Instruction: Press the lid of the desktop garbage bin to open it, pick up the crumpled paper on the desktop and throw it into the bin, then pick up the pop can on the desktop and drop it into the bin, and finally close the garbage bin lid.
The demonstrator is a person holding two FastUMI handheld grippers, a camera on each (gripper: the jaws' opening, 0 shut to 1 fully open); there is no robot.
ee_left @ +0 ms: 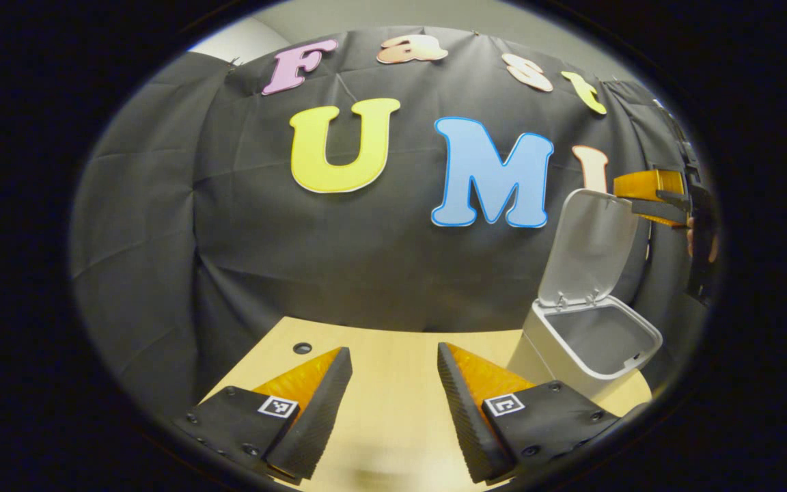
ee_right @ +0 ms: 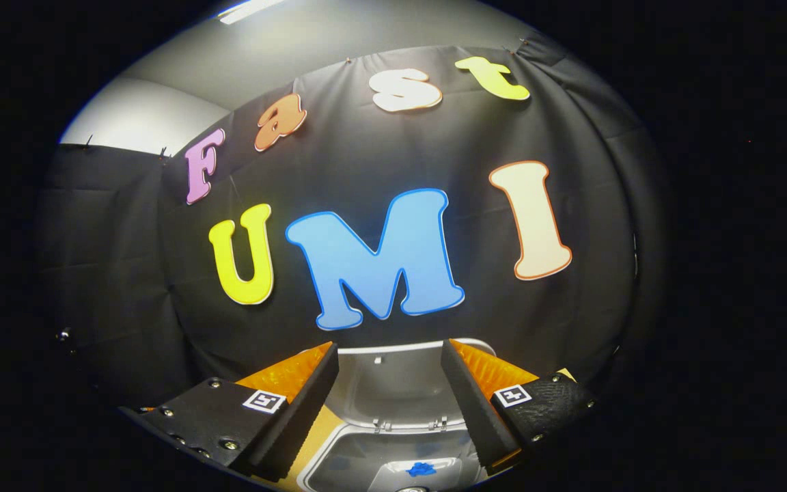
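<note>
Left claw (ee_left: 393, 403): fingers spread wide, nothing between them, touching nothing; it hangs over the pale wooden surface (ee_left: 393, 369), which shows bare in the gap betw. the two fingers. A small round hole (ee_left: 302, 348) in the surface lies just ahead of the left finger.

Right claw (ee_right: 387, 403): also released, fingers well apart, empty. In the left gripper view the same claw (ee_left: 650, 198) appears far right and high, level w/ the top edge of the raised lid and just beside it; whether it touches the lid cannot be told. Part of the hand (ee_left: 701, 239) holding it shows behind.

Garbage bin (ee_left: 588, 338): white, rounded-rectangular, grey inside, standing on the surface ahead and to the right of the left claw, close beside its right finger. Lid (ee_left: 588, 246) is open, hinged at the far side, standing nearly upright.

From the right claw, the bin (ee_right: 383, 451) sits directly below and ahead, its opening betw. the two fingers, w/ the upright lid (ee_right: 393, 383) just beyond the fingertips. Inside the bin: a small blue patch (ee_right: 422, 469) on something pale; what it is cannot be told.
</note>
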